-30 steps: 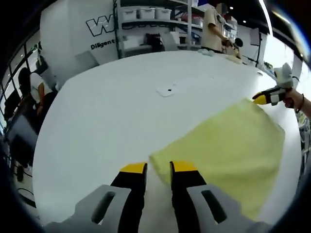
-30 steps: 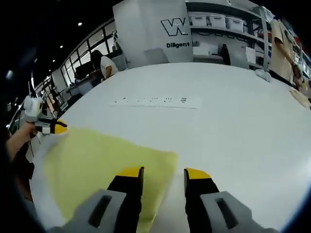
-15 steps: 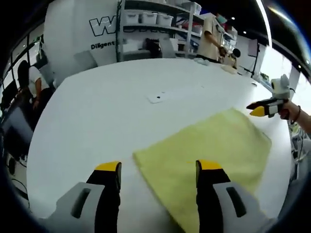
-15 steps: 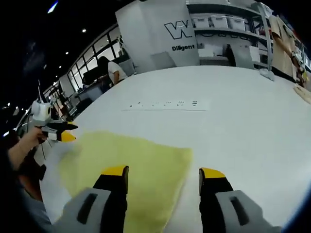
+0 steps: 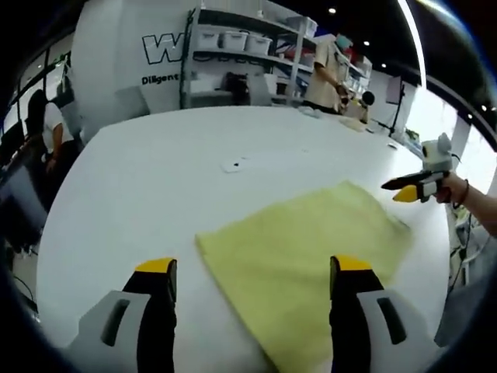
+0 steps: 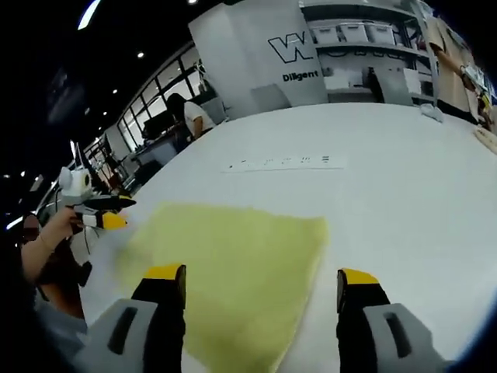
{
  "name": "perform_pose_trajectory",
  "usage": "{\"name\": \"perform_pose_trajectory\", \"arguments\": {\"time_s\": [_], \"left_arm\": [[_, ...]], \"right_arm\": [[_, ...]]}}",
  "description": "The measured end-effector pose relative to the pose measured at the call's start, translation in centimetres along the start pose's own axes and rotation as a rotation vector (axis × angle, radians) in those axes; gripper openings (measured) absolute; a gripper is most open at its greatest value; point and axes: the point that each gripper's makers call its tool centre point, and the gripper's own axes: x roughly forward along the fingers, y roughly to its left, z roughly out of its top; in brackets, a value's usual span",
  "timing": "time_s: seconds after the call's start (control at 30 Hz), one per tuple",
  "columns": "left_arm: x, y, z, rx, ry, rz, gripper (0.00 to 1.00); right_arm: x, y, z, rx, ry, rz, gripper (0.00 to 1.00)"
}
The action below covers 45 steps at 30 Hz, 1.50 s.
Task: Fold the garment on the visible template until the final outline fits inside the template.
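Left gripper view: the left gripper (image 5: 252,276) stands with its jaws spread wide and holding nothing. The yellow garment (image 5: 311,252) lies flat on the white bench (image 5: 155,171), folded to a rough rectangle. Its near corner sits between the two jaws, closer to the left jaw, without touching either. The right jaw overlaps the garment's near part in the picture; contact cannot be told. Beyond the garment's far corner, the right gripper (image 5: 409,189) is held in a person's hand (image 5: 453,190), clear of the cloth. A small white tag (image 5: 232,165) lies on the bench past the garment.

Right gripper view: the right gripper (image 6: 262,284) also has its jaws wide apart and empty. The garment (image 6: 233,264) lies on the bench (image 6: 388,179) between and beyond the jaws. The left gripper (image 6: 101,214) hovers beside the garment's far left corner. A white strip with dark marks (image 6: 283,163) lies on the bench beyond the garment.
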Motion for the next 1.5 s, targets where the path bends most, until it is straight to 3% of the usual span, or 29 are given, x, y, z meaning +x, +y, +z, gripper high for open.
{"name": "perform_pose_trajectory", "arguments": {"time_s": [0.43,0.53,0.83,1.1,1.3,1.5], "left_arm": [[-1.3,-2.0,-2.7,-0.021,-0.01,-0.028,0.77],[-1.6,-2.5,-3.2,0.005,-0.004,-0.034,0.75],[-3.1,-2.7,-4.7,0.006,-0.018,-0.023,0.69],[-3.9,-3.0,-6.7,-0.003,-0.004,-0.024,0.6],[-4.2,-3.0,-8.2,-0.017,0.007,-0.029,0.52],[-4.6,-2.8,-9.5,-0.029,0.024,-0.026,0.44]], "right_arm": [[-2.0,1.5,-3.4,-0.03,0.027,0.033,0.74],[-2.5,1.7,-4.0,-0.035,0.026,0.033,0.72],[-3.5,2.3,-6.0,-0.036,0.033,0.035,0.67],[-4.1,2.3,-8.2,-0.073,0.067,0.034,0.55],[-4.7,1.7,-9.4,-0.096,0.08,0.014,0.38],[-4.9,1.1,-10.0,-0.129,0.081,-0.002,0.27]]}}
